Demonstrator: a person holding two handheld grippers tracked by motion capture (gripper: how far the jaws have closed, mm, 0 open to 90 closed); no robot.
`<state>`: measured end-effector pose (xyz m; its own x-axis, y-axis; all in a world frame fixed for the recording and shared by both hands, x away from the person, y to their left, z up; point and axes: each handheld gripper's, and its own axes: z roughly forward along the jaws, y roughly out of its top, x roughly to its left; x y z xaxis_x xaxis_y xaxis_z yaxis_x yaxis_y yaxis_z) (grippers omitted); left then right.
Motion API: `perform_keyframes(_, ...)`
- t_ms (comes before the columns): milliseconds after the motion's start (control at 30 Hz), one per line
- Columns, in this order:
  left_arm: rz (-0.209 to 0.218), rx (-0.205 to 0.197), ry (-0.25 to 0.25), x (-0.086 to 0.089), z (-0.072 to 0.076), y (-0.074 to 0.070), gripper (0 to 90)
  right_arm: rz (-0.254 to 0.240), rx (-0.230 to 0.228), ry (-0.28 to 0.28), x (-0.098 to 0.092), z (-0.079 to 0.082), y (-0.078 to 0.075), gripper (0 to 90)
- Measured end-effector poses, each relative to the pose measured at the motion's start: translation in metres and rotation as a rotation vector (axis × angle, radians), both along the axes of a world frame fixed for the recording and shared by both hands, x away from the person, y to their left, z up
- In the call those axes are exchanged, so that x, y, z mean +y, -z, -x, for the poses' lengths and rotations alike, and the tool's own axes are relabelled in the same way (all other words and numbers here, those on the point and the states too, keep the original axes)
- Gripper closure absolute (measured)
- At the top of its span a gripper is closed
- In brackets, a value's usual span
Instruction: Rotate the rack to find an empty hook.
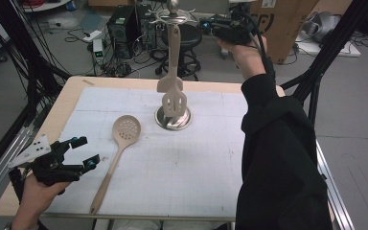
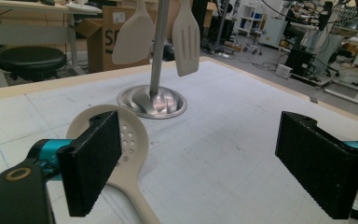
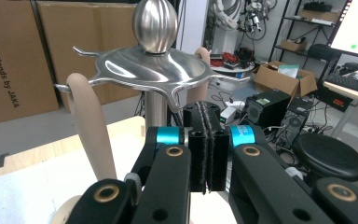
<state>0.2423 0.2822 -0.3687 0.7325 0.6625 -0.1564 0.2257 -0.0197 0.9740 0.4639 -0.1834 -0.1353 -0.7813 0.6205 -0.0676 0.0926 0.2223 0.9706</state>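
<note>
A steel utensil stand (image 1: 173,118) rises from the middle of the white mat, with a solid beige spatula (image 1: 170,57) and a slotted one (image 1: 175,103) hanging from its hooked top (image 3: 154,65). On the mat to its left lies a beige skimmer spoon (image 1: 124,132), its handle pointing toward the front edge. My left gripper (image 1: 86,152) rests at the front left corner, open, its jaws either side of nothing, with the skimmer's bowl (image 2: 130,140) just ahead. My right gripper (image 1: 203,24) is held high beside the stand's top, pads (image 3: 200,149) pressed together, nothing between them. A hung handle (image 3: 91,130) is close on its left.
Behind the table stand a black stool (image 1: 187,38), computer cases (image 1: 124,24) and cardboard boxes (image 1: 287,19) on the floor. Metal frame rails (image 1: 5,153) run along both table sides. The person's black sleeve (image 1: 278,158) covers the mat's right part.
</note>
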Motion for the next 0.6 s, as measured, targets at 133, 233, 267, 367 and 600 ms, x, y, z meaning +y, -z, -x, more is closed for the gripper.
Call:
perform_keyframes(133, 0.001, 0.003, 0.001, -0.001, 0.0, 0.0, 15.0, -0.002, 0.0, -0.011, 0.0, 0.0, 0.0, 90.0)
perform_keyframes(233, -0.004, 0.002, 0.002, -0.001, 0.0, 0.0, 15.0, -0.003, -0.009, -0.027, 0.002, 0.002, -0.001, 90.0)
perform_keyframes(267, -0.004, 0.002, 0.002, -0.001, 0.0, 0.0, 15.0, -0.001, -0.011, -0.029, 0.003, 0.002, -0.001, 90.0)
perform_keyframes(367, -0.005, 0.001, 0.003, -0.001, 0.0, 0.0, 15.0, 0.001, -0.011, -0.036, 0.005, 0.003, -0.001, 90.0)
perform_keyframes(600, -0.002, 0.001, 0.002, -0.001, 0.0, 0.0, 15.0, 0.013, -0.018, -0.058, 0.013, 0.009, -0.002, 90.0)
